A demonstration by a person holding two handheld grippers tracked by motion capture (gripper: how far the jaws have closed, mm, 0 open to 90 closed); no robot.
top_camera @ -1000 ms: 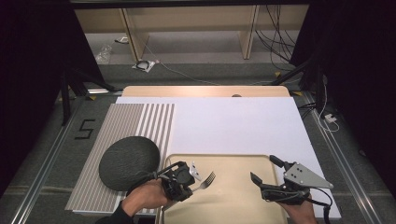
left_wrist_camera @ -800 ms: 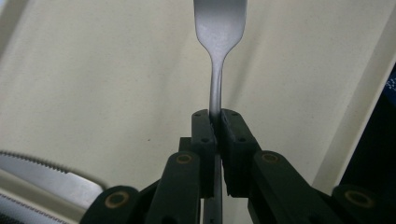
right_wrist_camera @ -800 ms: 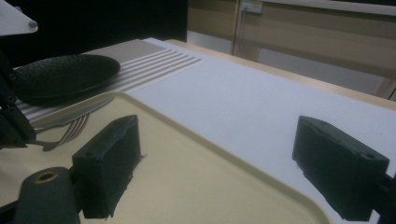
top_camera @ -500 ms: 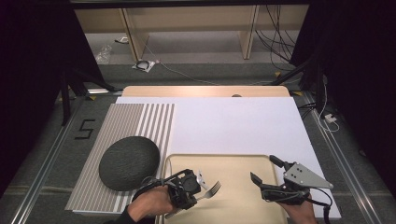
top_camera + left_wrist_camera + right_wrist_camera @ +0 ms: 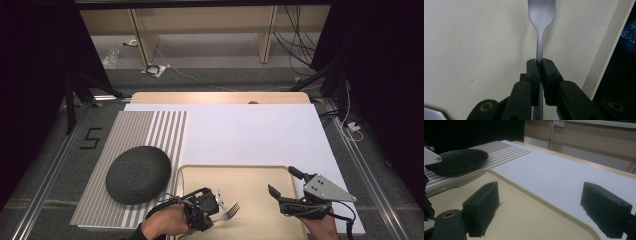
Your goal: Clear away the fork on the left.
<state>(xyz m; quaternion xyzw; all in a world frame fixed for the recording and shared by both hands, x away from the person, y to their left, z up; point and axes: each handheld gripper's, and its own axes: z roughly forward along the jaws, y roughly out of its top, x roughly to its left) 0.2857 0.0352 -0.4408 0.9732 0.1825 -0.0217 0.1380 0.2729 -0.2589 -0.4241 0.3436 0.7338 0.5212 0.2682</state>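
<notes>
A metal fork (image 5: pixel 541 15) sticks out over the beige tray (image 5: pixel 474 50), its handle clamped between the black jaws of my left gripper (image 5: pixel 540 63). From above, the fork (image 5: pixel 231 212) points right from the left gripper (image 5: pixel 216 214), low over the tray's near left part (image 5: pixel 250 182). My right gripper (image 5: pixel 281 181) rests over the tray's right side. Its jaws stand wide apart around bare tray, the gripper (image 5: pixel 544 207) holding nothing between its pads (image 5: pixel 484 205).
A dark round plate (image 5: pixel 138 174) sits on the striped mat (image 5: pixel 145 130) left of the tray. A knife (image 5: pixel 454 183) lies along the tray's left rim. A white sheet (image 5: pixel 250 130) covers the table beyond the tray. The table's edges drop to a dark floor.
My left gripper has carried the fork toward the near edge of the tray, slightly right and lower. The right gripper has stayed in place, still open.
</notes>
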